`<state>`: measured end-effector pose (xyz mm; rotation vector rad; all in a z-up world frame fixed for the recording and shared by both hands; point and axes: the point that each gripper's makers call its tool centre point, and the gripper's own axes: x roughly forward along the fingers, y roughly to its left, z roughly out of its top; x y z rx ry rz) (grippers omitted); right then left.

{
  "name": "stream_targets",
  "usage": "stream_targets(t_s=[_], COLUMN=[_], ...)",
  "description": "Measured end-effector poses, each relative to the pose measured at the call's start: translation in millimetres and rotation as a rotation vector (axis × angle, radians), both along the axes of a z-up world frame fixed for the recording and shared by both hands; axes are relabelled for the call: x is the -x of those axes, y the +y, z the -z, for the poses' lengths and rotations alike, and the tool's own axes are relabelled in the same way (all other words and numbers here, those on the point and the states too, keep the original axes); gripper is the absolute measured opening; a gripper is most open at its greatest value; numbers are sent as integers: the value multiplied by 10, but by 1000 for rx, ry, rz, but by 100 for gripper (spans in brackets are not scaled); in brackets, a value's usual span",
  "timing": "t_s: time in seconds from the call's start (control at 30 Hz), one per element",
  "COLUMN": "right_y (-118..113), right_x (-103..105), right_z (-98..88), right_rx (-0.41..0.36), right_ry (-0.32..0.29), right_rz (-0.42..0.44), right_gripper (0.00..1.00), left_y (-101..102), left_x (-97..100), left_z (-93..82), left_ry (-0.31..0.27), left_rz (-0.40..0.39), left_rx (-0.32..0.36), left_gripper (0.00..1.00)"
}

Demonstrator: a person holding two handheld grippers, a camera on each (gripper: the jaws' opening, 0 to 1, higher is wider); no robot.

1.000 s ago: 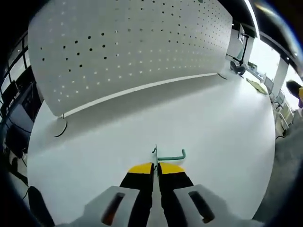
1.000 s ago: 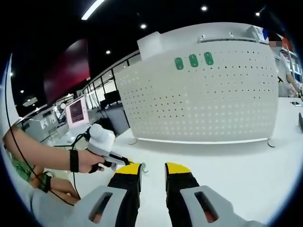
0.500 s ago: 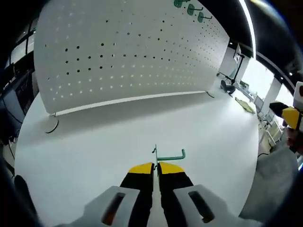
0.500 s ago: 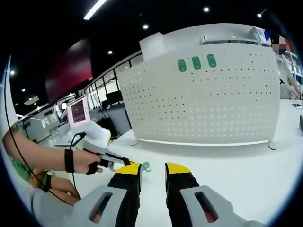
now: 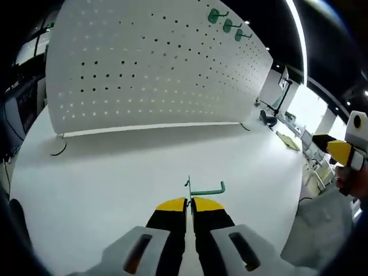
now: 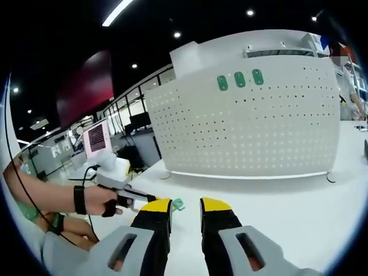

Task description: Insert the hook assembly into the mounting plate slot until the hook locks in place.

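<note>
Holding the green hook [image 5: 204, 189] between closed jaws, our left gripper [image 5: 189, 202] is pinching it at the yellow tips, so the hook is sitting directly at the gripper's nose, above the white table [image 5: 115, 172]. It is a thin metal-looking piece: a short upright stem is rising from the jaw line, and a slim bar is running off sideways from it, ending in a small upturned tip. In the right gripper view we are seeing the same green hook [image 6: 177, 203] poking out just past the left gripper [image 6: 150, 199], which a hand [image 6: 99, 200] with a dark wrist strap is carrying in from the left.

Our right gripper [image 6: 186, 208] is holding nothing; its two yellow-tipped black jaws are standing apart with bare table showing between them. Each jaw is sitting on a pale grey moulded base with a slotted opening.

Beyond the left gripper, the mounting plate [image 5: 155, 63] is standing upright on the table: a broad white pegboard, smooth and matte, dotted with regular rows of small round holes and resting on thin wire-like feet at its lower corners. The hook is well apart from it, with open tabletop lying between. Near the plate's top edge, three green hooks [image 5: 225, 21] are already sitting in a row; in the right gripper view their green oval backs [image 6: 240, 80] are facing us on the mounting plate [image 6: 259, 132].
</note>
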<state>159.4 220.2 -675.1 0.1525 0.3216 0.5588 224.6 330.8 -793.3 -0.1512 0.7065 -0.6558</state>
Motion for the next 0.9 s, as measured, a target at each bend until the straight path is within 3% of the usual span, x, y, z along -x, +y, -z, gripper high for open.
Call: stream_targets(t_s=[0.13,0.2,0.27,0.33,0.47,0.57,0.9], right_y=[33,54,72,87,108,105,-86], right_x=[13,26,37,40,59,64,49], right_z=[9,4,-16,-32,-36,-46,-96], right_rx=[-1,-2,-13,-17,-14,-7,-33], right_ry=[4,6,3,-2,-2,-6,-15], right_rz=[-8,-15,-19,-23,-33,-35,14], right_gripper=[19,19,19,19,19,19,18], left_y=[5,-20,-4,1,-30,-57,-85], left_x=[52,53,93,122,200,237,439], left_z=[-67,-132,-134,-160,-201,-252,-435], left_ry=[-11,-34,7,-18,-14,-11,-19], left_rz=[2,-1,-25,-19,-16,-23,-10], left_rx=[24,73,110,113,148,216,292], left_gripper=[4,4,4,4,4,4,4])
